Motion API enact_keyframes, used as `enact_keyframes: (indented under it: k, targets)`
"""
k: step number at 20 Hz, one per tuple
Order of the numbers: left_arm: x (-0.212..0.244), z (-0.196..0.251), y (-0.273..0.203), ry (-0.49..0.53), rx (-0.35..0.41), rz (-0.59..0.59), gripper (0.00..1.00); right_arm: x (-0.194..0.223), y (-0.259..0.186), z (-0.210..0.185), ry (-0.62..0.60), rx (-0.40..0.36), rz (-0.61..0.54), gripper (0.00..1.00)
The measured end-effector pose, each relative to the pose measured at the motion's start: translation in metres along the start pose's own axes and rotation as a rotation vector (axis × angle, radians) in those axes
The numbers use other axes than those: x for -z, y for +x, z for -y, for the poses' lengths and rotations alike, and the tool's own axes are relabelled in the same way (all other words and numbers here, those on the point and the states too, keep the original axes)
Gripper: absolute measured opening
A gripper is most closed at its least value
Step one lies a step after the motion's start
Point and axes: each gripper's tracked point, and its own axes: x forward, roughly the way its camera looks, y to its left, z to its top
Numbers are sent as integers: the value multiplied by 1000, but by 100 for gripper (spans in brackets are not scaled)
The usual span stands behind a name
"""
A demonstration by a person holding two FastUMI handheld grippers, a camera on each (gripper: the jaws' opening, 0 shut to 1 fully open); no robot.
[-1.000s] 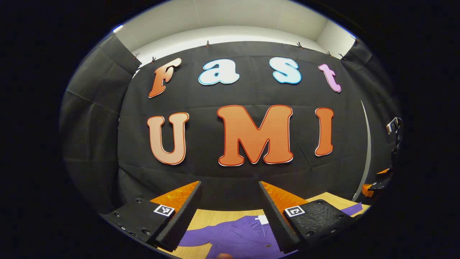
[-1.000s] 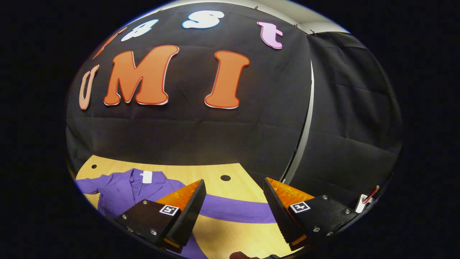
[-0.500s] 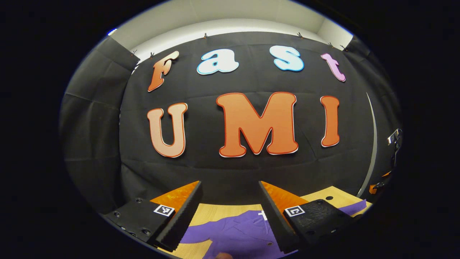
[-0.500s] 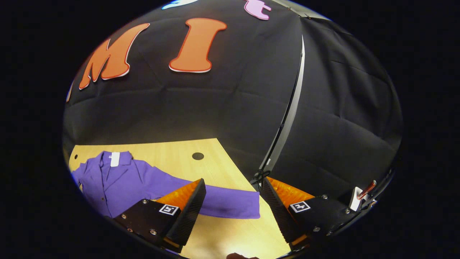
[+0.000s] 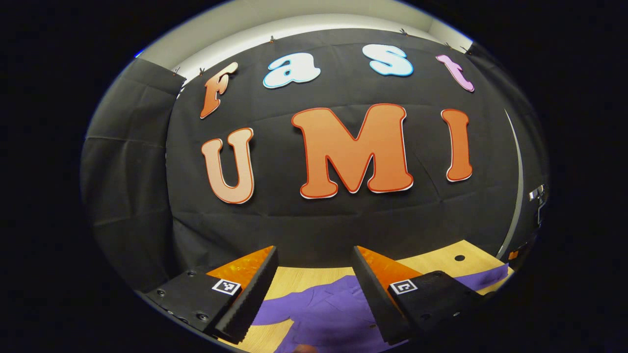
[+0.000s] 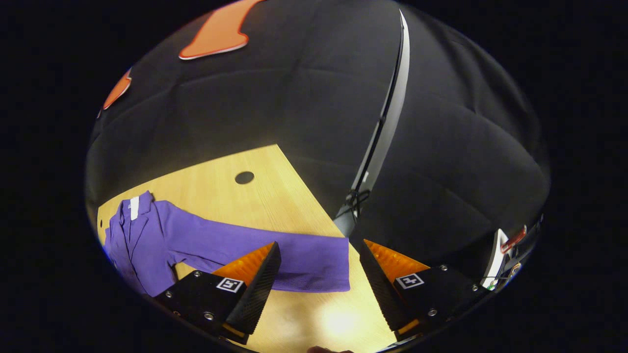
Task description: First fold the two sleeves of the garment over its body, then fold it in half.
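— Two grippers, both with their fingers spread wide and nothing between them. That much is plain. Where's the shirt?

— Flat on the wooden table (image 6: 274,191). In the right gripper view the purple shirt (image 6: 147,240) lies to the left, collar up toward the far edge with a white tag at the neck. Its sleeve (image 6: 274,252) stretches out straight to the right across the wood, not folded over the body.

— And the right gripper (image 6: 319,264)?

— Above the table, near the cuff end of that sleeve. The cuff shows in the gap between the two fingers. One finger overlaps the sleeve in the picture, but I cannot tell whether it touches the cloth.

— What about the other one?

— In the left gripper view the left gripper (image 5: 314,274) hangs over the body of the shirt (image 5: 324,314), jaws apart, holding nothing. Purple cloth shows between and below its fingers, and a sleeve (image 5: 483,279) runs off to the right.

— Anything else on the table?

— A round dark hole (image 6: 244,177) in the wood, beyond the sleeve, near the far corner. It shows in the left gripper view too, by the right end of the table (image 5: 441,262). Behind the table hangs black cloth (image 6: 274,108), with a pale upright post (image 6: 385,122) at the corner where two panels meet.
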Motion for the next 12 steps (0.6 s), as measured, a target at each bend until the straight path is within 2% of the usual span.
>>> enact_keyframes:
  k: [6,12]
  targets:
    - [12,17,-1,38,-14,-51,94,35,50,15,25,-16,-189,97]
    - [25,34,-6,75,-15,-97,95,54,75,23,63,-49,-339,97]
